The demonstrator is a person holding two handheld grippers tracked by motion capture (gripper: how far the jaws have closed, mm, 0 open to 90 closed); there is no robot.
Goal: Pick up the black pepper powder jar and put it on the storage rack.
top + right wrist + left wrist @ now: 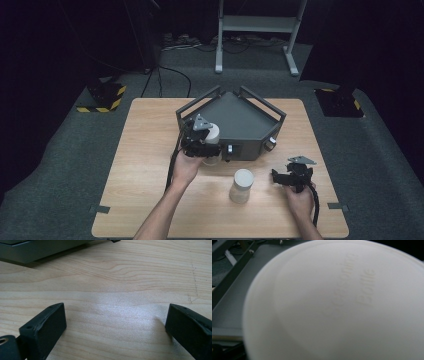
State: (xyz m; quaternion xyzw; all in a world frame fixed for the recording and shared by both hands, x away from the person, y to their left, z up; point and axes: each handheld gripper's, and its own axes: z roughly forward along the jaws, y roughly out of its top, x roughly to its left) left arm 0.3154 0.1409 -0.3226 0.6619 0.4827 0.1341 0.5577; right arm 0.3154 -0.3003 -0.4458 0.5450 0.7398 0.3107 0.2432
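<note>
Two white bottles are in sight. One bottle is clamped in the left gripper, held at the front edge of the single grey angular fixture; its white lid looms close in the left gripper view. The second bottle stands alone on the desk, between the hands. The right gripper rests low with jaws spread wide and empty. The desk is light wood grain; grey carpet and dark surroundings lie around it.

black claws, grey triangular plates, black cables
</note>
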